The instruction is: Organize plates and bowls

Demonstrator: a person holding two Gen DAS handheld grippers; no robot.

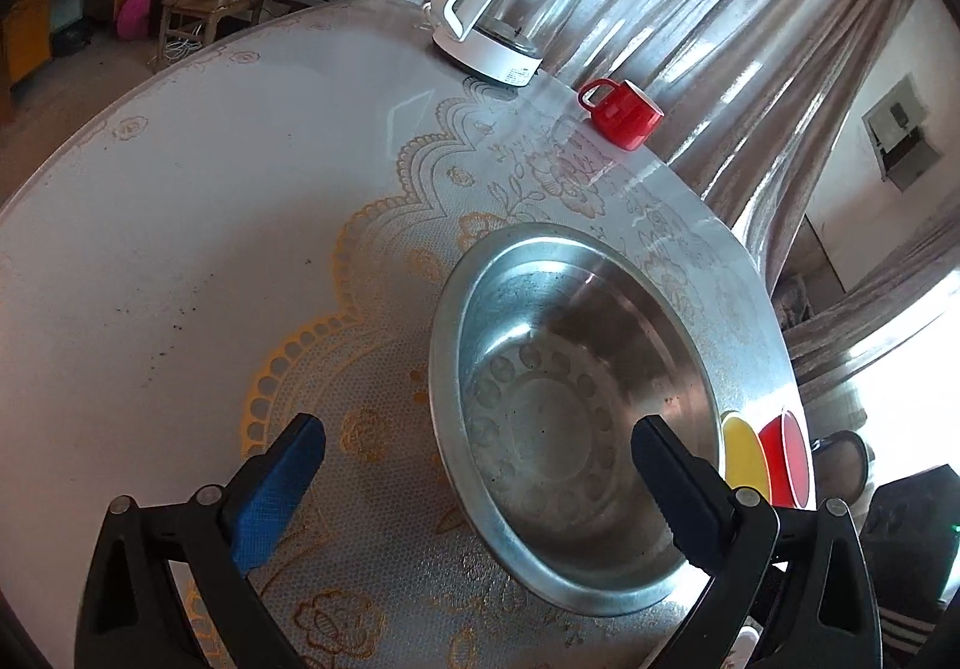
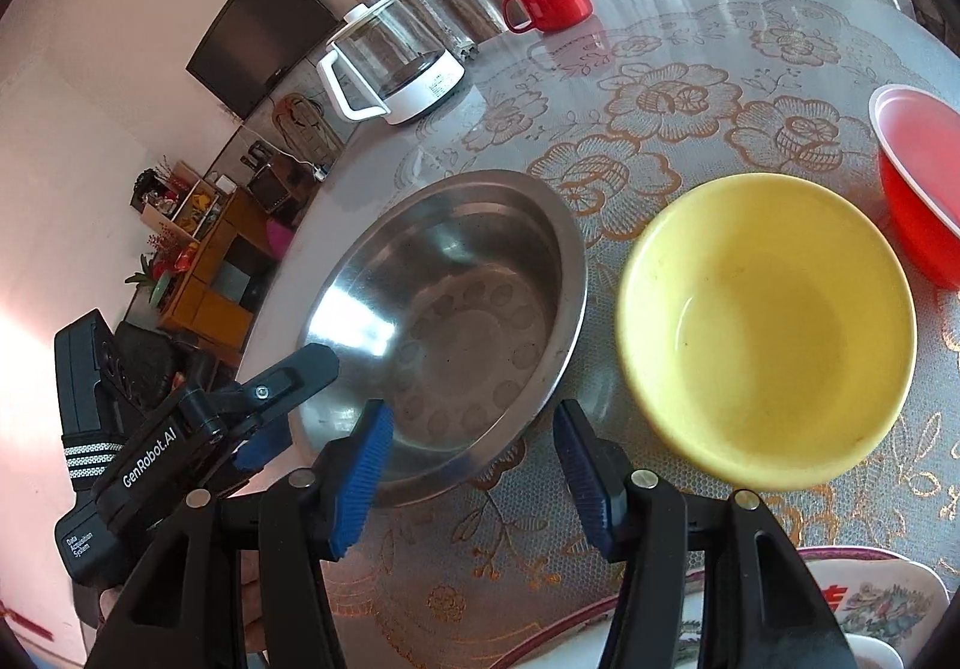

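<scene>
Both grippers were held above the table with nothing gripped.

The left gripper (image 1: 480, 459) had its fingers (image 1: 282, 480) spread wide, one over the lace cloth, the other over the steel bowl (image 1: 576, 369), whose near rim lay between them, untouched. The right gripper (image 2: 474, 474) was half open and empty, just short of the same bowl's rim. A yellow bowl (image 2: 768, 327) stood just beside it, a red bowl (image 2: 918, 189) further on, and a patterned plate (image 2: 870, 603) at the table (image 1: 180, 249) edge. A red mug (image 1: 621, 114) and a kettle (image 1: 504, 27) were set well apart.
</scene>
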